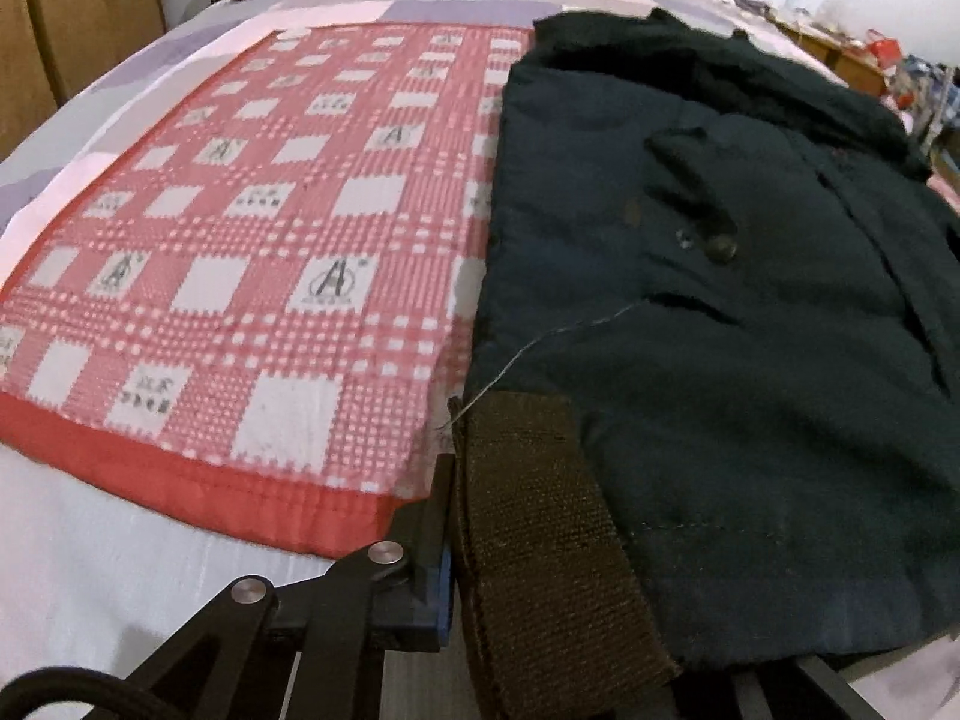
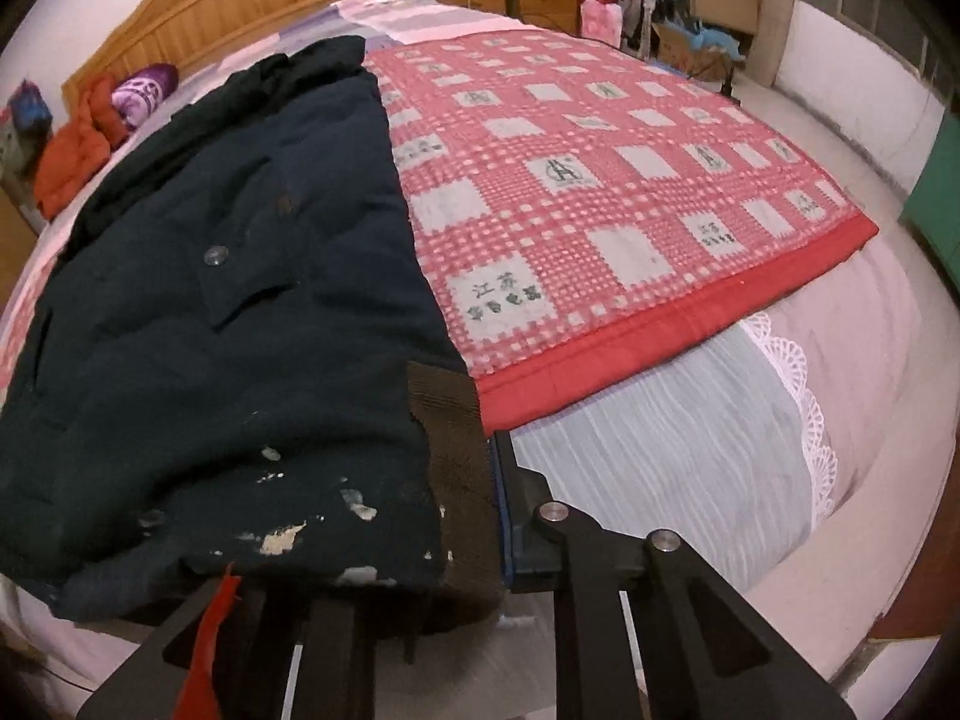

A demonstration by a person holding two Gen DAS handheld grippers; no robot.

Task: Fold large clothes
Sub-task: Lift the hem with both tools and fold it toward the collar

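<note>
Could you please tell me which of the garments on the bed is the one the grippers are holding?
The dark navy coat, gripped at its brown knit hem. The orange garment lies bunched by the headboard, untouched.

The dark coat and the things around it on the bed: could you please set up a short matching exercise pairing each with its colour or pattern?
Things:
1. coat
2. knit cuff
3. quilted mat
4. crumpled garment near the headboard

Colours:
A. red and white check
B. orange-red
C. very dark blue-green
D. brown

Pairs: 1-C, 2-D, 3-A, 4-B
</note>
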